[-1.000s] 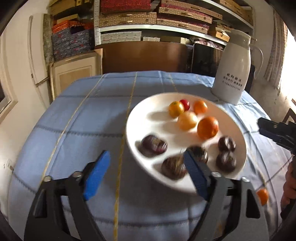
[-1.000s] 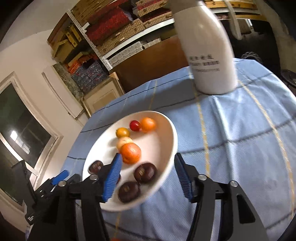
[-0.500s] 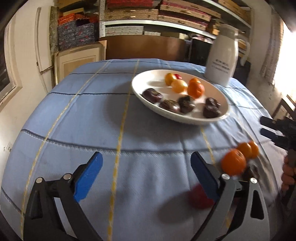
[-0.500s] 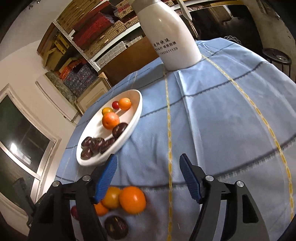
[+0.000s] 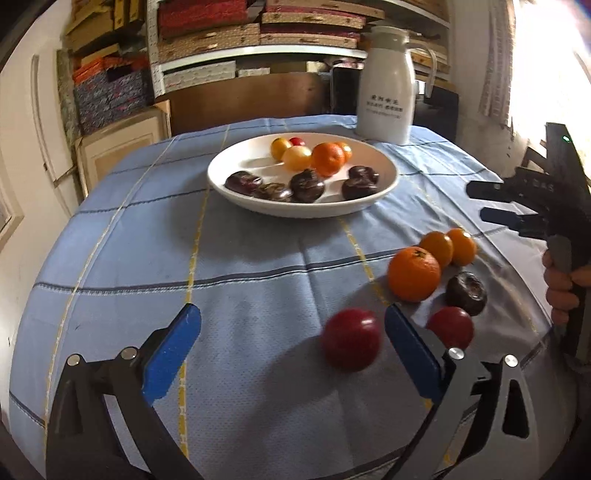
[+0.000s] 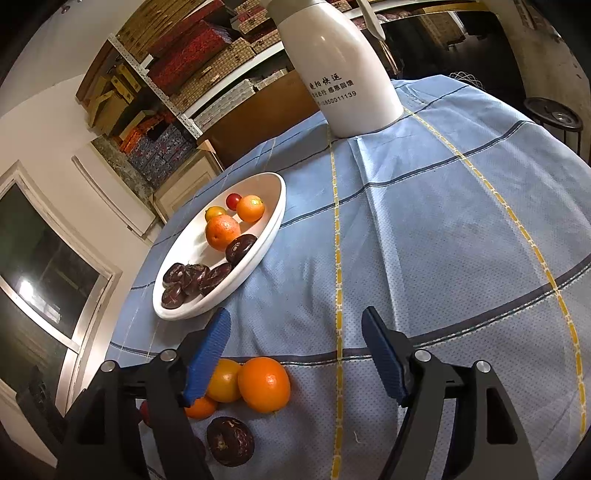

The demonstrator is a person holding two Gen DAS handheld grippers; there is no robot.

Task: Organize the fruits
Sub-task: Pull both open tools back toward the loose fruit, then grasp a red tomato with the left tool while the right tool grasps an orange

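Observation:
A white plate [image 5: 221,177] [image 6: 273,218] holds oranges, small tomatoes and several dark fruits. Loose fruit lies on the blue cloth near the front: a large orange [image 5: 413,274] [image 6: 263,384], two smaller oranges [image 5: 448,246], a dark fruit [image 5: 466,293] [image 6: 229,440] and two red fruits [image 5: 351,339] [image 5: 451,326]. My left gripper [image 5: 291,350] is open and empty, with one red fruit between its fingers near the right one. My right gripper [image 6: 295,354] is open and empty above the loose oranges; it also shows in the left wrist view [image 5: 495,206].
A tall white jug [image 5: 386,85] [image 6: 338,70] stands behind the plate. The round table [image 5: 258,258] drops off at its edges. Shelves of boxes [image 5: 258,33] and a cabinet [image 5: 122,144] stand behind it.
Both grippers have pulled back from the plate toward the table's front. The loose fruit has come closer in both views, and a red fruit now lies between the left fingers.

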